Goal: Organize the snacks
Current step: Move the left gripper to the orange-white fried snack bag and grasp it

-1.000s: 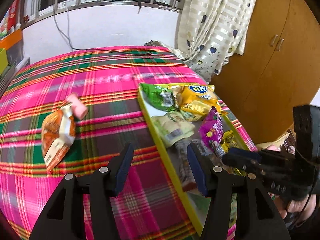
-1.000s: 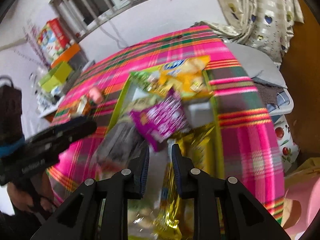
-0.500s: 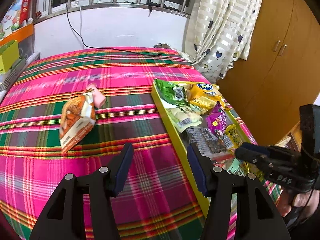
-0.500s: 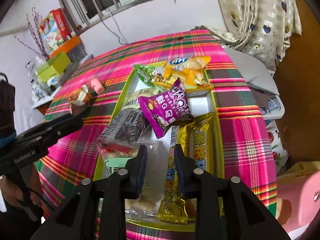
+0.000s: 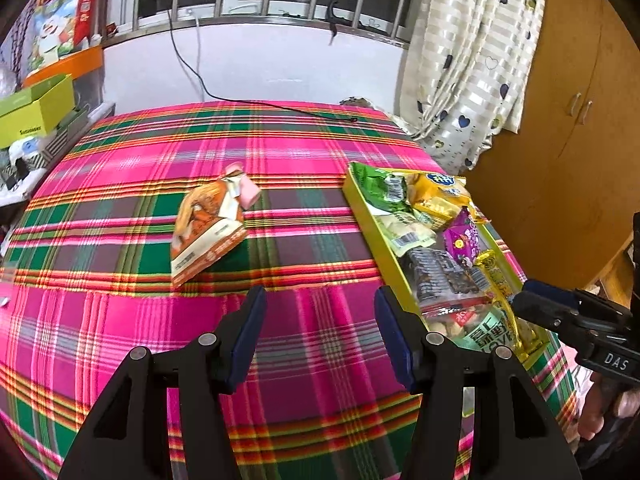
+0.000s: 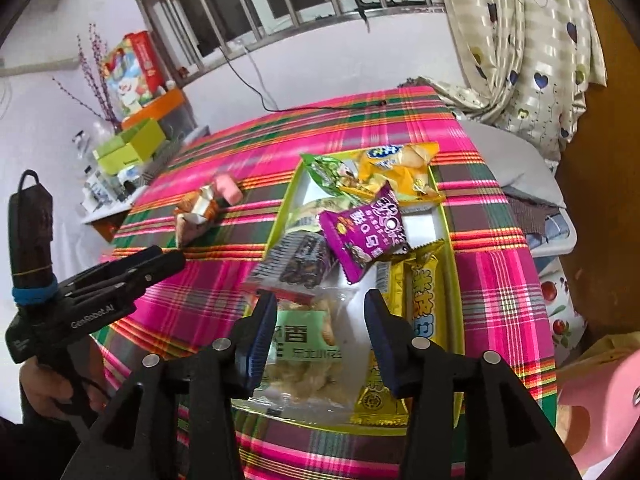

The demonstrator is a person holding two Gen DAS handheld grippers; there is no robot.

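Observation:
My left gripper [image 5: 320, 308] is open above the plaid cloth, with nothing between its fingers. Ahead of it and to the left lies an orange snack bag [image 5: 208, 228] with a pink packet [image 5: 244, 190] at its far end. My right gripper [image 6: 320, 304] hangs over the near end of the yellow-green tray [image 6: 450, 248]. Its jaws are opening and hold nothing. Under them lies a clear bag with a green label [image 6: 308, 340]. A purple packet [image 6: 364, 232] rests on the other snacks in the tray, with yellow bars [image 6: 424, 296] to its right.
The tray [image 5: 372, 232] holds several packets and sits near the table's right edge. A wooden cabinet [image 5: 560, 140] and a curtain [image 5: 472, 60] stand beyond it. Boxes [image 6: 132, 148] crowd a shelf at the left. A black cable [image 5: 280, 106] lies at the far edge.
The right jaws went from shut to wide apart and drew back; the purple packet at their tips now lies in the tray. The left gripper shifted left, away from the tray.

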